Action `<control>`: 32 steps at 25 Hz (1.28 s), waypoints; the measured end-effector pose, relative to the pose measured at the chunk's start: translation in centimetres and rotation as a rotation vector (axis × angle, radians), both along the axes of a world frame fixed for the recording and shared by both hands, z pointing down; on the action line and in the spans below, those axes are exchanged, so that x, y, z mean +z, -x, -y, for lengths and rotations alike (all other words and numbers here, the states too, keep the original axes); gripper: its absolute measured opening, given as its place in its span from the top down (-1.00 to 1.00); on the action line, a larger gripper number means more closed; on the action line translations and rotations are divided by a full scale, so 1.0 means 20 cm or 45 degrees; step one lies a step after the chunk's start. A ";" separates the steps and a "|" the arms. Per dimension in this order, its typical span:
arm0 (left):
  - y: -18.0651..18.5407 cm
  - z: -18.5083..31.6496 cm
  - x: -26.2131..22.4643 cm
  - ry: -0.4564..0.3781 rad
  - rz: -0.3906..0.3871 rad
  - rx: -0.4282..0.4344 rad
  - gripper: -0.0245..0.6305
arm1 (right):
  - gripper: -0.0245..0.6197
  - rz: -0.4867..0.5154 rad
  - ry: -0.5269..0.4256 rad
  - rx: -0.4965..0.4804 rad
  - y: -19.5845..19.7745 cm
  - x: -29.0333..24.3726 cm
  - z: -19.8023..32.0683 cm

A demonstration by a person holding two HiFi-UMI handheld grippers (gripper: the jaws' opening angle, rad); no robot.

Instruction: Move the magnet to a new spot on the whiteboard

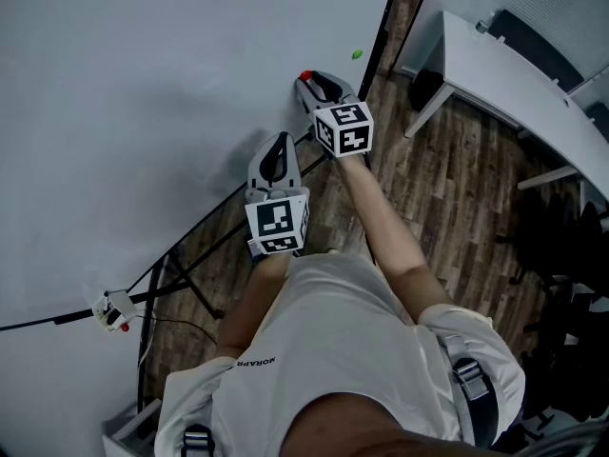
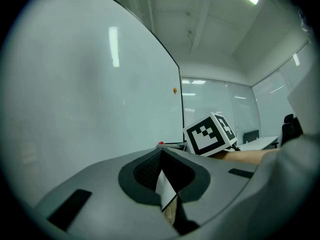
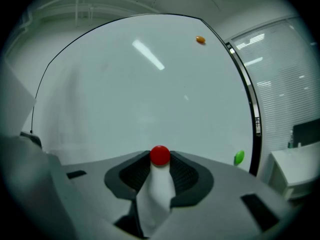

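Right gripper view: red magnet (image 3: 160, 155) in the grip of the right tongs (image 3: 160, 160), at their tips; left tongs (image 2: 161, 152) closed, empty.

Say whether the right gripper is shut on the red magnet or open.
Shut on it: the red magnet sits at the jaw tips of the right gripper, pads touching both sides.

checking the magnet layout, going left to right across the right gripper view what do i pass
red magnet → orange magnet → green magnet → white desk
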State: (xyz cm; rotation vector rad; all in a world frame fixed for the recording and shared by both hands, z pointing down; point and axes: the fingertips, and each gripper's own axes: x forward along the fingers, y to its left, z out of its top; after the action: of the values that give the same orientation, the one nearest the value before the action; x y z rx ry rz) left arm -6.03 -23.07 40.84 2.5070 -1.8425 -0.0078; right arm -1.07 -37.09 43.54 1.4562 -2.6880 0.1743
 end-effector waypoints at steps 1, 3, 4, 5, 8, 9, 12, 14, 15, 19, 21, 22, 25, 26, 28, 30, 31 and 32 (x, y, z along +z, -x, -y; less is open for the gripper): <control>0.00 0.00 0.00 0.001 0.000 0.000 0.92 | 0.53 -0.003 -0.002 -0.001 0.00 0.00 0.00; 0.00 0.00 0.00 0.000 -0.001 0.002 0.92 | 0.52 -0.009 -0.008 -0.006 0.00 0.00 0.00; 0.00 0.00 0.00 -0.001 -0.001 0.004 0.92 | 0.52 -0.009 -0.011 -0.009 0.00 0.00 0.00; 0.00 0.00 0.00 -0.001 -0.002 0.005 0.92 | 0.52 -0.008 -0.013 -0.011 0.00 0.00 0.00; -0.01 0.00 0.00 0.000 -0.003 0.006 0.92 | 0.52 0.002 -0.016 -0.018 0.01 0.00 -0.01; -0.01 0.00 0.00 0.001 -0.003 0.006 0.92 | 0.52 0.005 -0.017 -0.020 0.00 0.00 -0.01; -0.01 -0.01 0.01 0.001 -0.003 0.004 0.92 | 0.51 0.020 -0.020 -0.022 0.00 0.00 -0.01; 0.00 -0.01 0.01 0.001 -0.003 0.003 0.92 | 0.46 0.033 -0.021 -0.026 0.00 0.00 -0.01; 0.00 -0.01 0.01 0.002 -0.004 0.003 0.92 | 0.45 0.038 -0.023 -0.029 0.00 0.00 -0.02; 0.00 -0.01 0.01 0.006 -0.007 0.005 0.92 | 0.41 0.050 -0.031 -0.037 0.01 -0.01 -0.03; -0.01 0.00 0.01 0.006 -0.006 0.006 0.92 | 0.41 0.057 -0.037 -0.038 0.00 -0.02 -0.04; -0.01 0.00 0.01 0.005 -0.006 0.007 0.92 | 0.41 0.061 -0.041 -0.038 0.00 -0.02 -0.05; 0.00 0.00 0.01 0.005 -0.006 0.007 0.92 | 0.41 0.075 -0.049 -0.035 -0.01 -0.03 -0.07; 0.00 0.00 0.01 0.006 -0.007 0.006 0.92 | 0.41 0.078 -0.051 -0.034 -0.01 -0.04 -0.08; 0.00 0.00 0.01 0.005 -0.007 0.007 0.92 | 0.41 0.080 -0.055 -0.032 -0.01 -0.05 -0.09; 0.00 -0.01 0.01 0.003 -0.008 0.008 0.92 | 0.41 0.076 -0.060 -0.033 -0.01 -0.05 -0.10; 0.00 0.00 0.01 0.003 -0.009 0.008 0.92 | 0.42 0.074 -0.063 -0.033 -0.01 -0.06 -0.11; 0.00 0.00 0.01 0.003 -0.010 0.009 0.92 | 0.44 0.073 -0.067 -0.032 -0.02 -0.06 -0.11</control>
State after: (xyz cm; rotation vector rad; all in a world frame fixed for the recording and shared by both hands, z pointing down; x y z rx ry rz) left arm -5.94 -22.98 41.00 2.5082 -1.8302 -0.0152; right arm -0.68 -34.81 42.34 1.4527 -2.7754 0.1470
